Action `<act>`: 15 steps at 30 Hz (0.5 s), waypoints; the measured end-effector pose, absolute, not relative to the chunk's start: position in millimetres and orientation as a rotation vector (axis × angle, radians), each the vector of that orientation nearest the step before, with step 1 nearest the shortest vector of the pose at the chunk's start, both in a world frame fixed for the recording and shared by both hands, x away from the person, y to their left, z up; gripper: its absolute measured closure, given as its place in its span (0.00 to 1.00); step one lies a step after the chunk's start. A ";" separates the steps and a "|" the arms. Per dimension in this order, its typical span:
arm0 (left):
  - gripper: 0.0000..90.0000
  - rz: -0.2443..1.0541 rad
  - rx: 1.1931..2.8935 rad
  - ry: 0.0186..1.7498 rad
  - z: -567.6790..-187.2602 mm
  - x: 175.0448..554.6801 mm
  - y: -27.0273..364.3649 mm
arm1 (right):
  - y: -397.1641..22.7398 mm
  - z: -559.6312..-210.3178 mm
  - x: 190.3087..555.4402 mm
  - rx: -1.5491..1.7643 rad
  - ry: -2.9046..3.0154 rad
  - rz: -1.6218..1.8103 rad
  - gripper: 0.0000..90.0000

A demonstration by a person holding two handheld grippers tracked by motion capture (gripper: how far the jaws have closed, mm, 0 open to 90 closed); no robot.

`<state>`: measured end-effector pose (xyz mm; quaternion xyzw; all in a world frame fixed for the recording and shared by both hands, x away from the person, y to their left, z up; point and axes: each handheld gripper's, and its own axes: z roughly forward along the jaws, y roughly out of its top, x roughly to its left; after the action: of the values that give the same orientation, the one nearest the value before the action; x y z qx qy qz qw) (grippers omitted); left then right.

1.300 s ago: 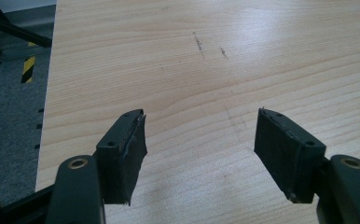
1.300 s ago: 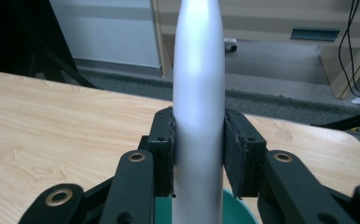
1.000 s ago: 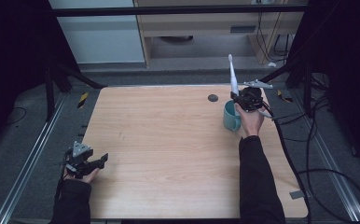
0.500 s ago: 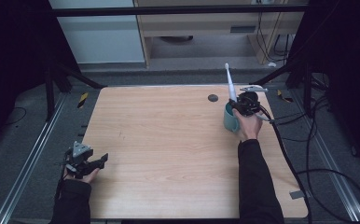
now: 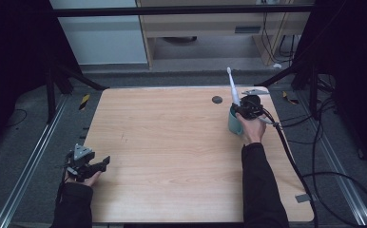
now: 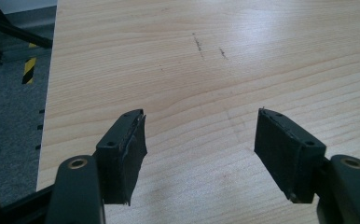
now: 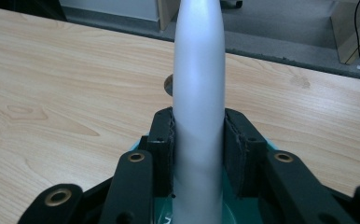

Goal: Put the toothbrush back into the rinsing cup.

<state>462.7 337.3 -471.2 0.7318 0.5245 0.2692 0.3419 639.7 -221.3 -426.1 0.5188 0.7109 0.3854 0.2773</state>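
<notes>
Near the far right corner of the worktop [image 5: 172, 142], the right gripper [image 5: 245, 110] clamps a white electric toothbrush [image 5: 232, 88] that stands in a teal cup [image 5: 234, 122], leaning slightly left. From above, its slim neck and bristle head show; the right gripper view gives the smooth, tapering handle [image 7: 199, 107] pinched between both pads, cup rim below (a dark round spot lies behind). By the near left edge, the left gripper [image 6: 199, 140] hovers wide apart, holding nothing.

white toothbrush [image 5: 232, 89], teal cup [image 5: 234, 124] (perhaps greenish), black jaws
</notes>
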 end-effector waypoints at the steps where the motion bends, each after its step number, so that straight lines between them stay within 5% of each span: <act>1: 0.37 0.700 1.903 1.364 -471.2 462.7 337.2 | -221.0 -426.1 639.4 1.392 1.911 1.032 0.73; 15: 0.37 0.700 1.902 1.363 -471.0 462.6 337.0 | -220.2 -426.6 636.9 1.417 1.959 0.966 0.73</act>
<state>462.6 337.0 -471.0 0.7316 0.5242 0.2694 0.3426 636.9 -220.2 -426.6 0.5247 0.7255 0.3575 0.2657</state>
